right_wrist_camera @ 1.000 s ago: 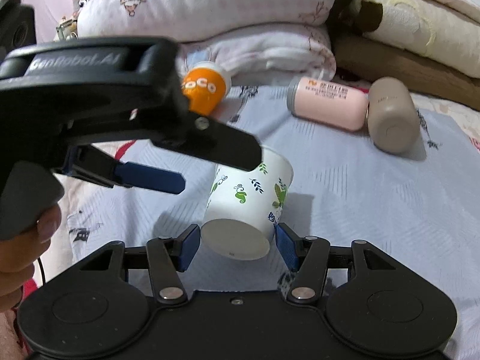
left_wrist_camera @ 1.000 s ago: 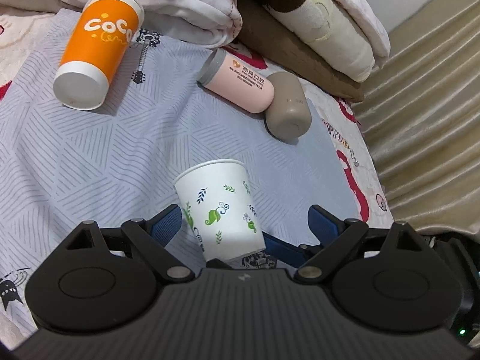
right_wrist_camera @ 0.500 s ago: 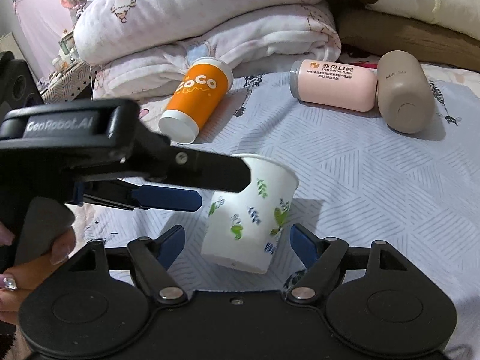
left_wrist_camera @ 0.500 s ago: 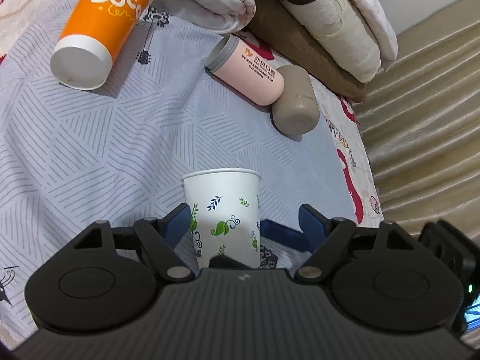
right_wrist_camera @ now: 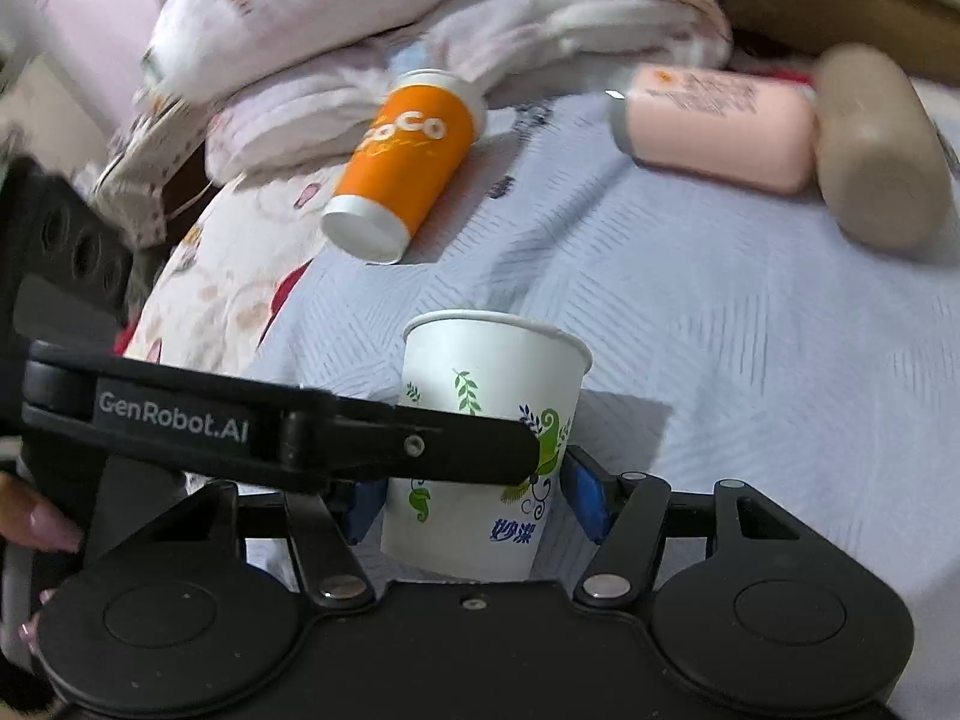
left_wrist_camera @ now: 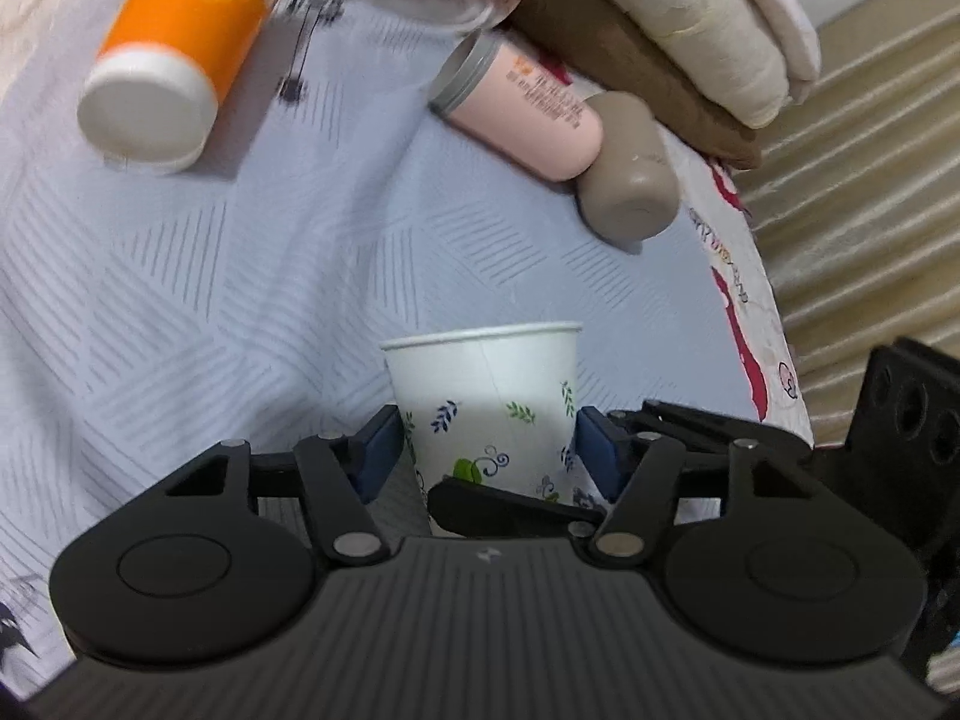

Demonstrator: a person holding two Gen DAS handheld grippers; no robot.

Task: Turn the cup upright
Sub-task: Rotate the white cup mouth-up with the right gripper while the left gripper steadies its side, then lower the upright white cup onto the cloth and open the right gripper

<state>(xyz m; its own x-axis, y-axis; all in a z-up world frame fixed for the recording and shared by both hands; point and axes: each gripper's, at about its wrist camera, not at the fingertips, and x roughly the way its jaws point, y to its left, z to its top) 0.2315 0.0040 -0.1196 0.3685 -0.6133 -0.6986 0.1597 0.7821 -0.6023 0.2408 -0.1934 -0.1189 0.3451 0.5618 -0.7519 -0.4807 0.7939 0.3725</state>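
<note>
Upright paper cup (left_wrist_camera: 483,396) apparently gripped by left claw (left_wrist_camera: 487,450), between the right claw's (right_wrist_camera: 474,501) parted fingers.

An orange cup (right_wrist_camera: 401,165) marked "CoCo" lies on its side on a grey-striped bedsheet (right_wrist_camera: 750,330), its white base toward the camera; a pink bottle (right_wrist_camera: 717,126) lies touching a taupe bottle (right_wrist_camera: 879,150) at the far right, with rumpled pink-and-white quilts (right_wrist_camera: 420,6) piled behind them all
</note>
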